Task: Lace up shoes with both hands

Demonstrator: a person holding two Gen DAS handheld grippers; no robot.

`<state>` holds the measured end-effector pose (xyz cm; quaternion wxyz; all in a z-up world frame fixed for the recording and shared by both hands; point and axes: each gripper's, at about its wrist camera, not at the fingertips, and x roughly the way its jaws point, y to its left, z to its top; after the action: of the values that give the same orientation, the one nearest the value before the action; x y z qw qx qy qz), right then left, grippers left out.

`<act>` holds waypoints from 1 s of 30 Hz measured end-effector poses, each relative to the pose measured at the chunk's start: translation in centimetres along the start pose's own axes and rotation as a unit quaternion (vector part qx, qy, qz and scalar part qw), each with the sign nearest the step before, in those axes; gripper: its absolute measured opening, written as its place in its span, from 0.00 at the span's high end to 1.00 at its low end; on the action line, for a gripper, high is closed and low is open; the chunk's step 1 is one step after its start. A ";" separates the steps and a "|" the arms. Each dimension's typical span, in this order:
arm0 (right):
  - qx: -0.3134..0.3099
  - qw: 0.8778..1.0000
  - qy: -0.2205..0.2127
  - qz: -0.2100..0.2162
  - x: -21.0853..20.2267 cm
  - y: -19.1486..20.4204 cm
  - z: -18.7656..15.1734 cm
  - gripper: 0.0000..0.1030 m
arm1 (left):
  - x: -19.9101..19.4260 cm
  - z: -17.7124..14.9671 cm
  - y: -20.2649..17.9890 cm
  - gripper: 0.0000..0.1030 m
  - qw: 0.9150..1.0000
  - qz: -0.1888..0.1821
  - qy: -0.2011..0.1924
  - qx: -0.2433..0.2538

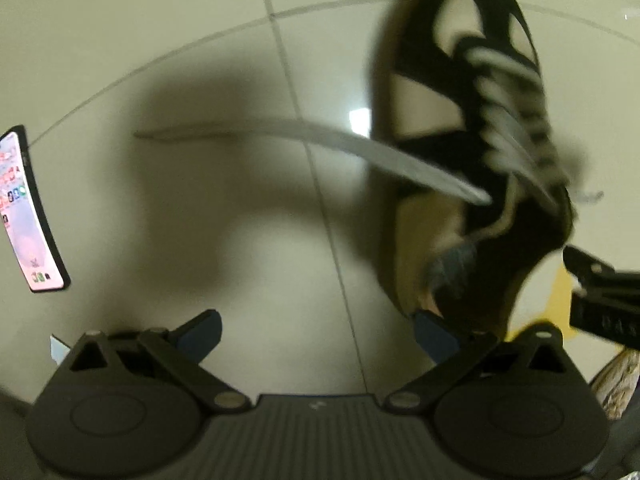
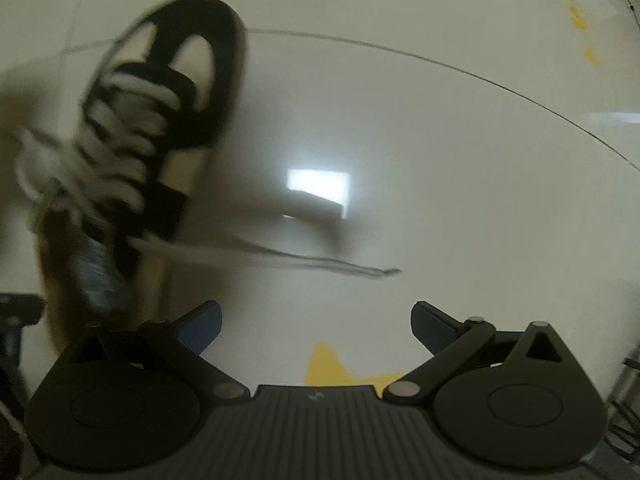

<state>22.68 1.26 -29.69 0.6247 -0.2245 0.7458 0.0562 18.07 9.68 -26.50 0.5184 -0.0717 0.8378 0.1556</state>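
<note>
My left claw (image 1: 316, 334) sits at the bottom of the left wrist view with its two blue-padded fingers (image 1: 200, 332) spread wide apart and nothing between them. The shoe (image 1: 460, 140), black and cream with white laces, fills the right half of that frame, toe toward the top, blurred. Its heel end comes down to just beside my right-hand finger pad; I cannot tell whether they touch. One loose lace end (image 1: 280, 132) stretches from the shoe's middle out to the left across the pale tiled floor (image 1: 160, 40). A phone (image 1: 30, 212) with a lit screen lies at the left edge of the frame. At the right edge a black part of my other claw pokes in.

In the right wrist view my right claw (image 2: 316, 326) is likewise wide apart and empty, over bare floor and a yellow mark (image 2: 340, 368) near the bottom centre. The shoe (image 2: 160, 120) stands in the upper left, toe up. Another loose lace end (image 2: 280, 256) runs from the shoe's lower part out to the right, lying on the floor in the middle of the frame, clear of my fingers.
</note>
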 end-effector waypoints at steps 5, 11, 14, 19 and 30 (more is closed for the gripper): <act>0.005 1.000 0.007 -0.008 0.6 0.6 0.4 0.00 | -0.5 -0.4 -1.8 0.00 0.999 0.048 -0.009 0.004; 0.004 1.000 0.009 -0.014 1.1 2.2 1.1 0.00 | -0.5 -1.0 -2.7 0.00 0.996 0.083 -0.011 -0.018; 0.000 1.000 0.006 -0.012 0.9 3.8 1.7 0.00 | -0.8 -1.4 -3.4 0.00 0.995 0.094 -0.015 -0.022; -0.004 1.000 -0.001 -0.012 0.3 4.9 2.8 0.00 | -1.8 -2.1 -4.6 0.00 0.994 0.100 -0.018 -0.032; -0.031 0.999 -0.017 0.014 -0.3 6.1 2.6 0.00 | -2.0 -1.7 -4.2 0.00 0.994 0.110 -0.023 0.011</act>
<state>22.55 7.72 -31.17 0.6287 -0.2326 0.7363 0.0919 18.68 5.09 -24.73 0.5181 0.0299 0.8302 0.2038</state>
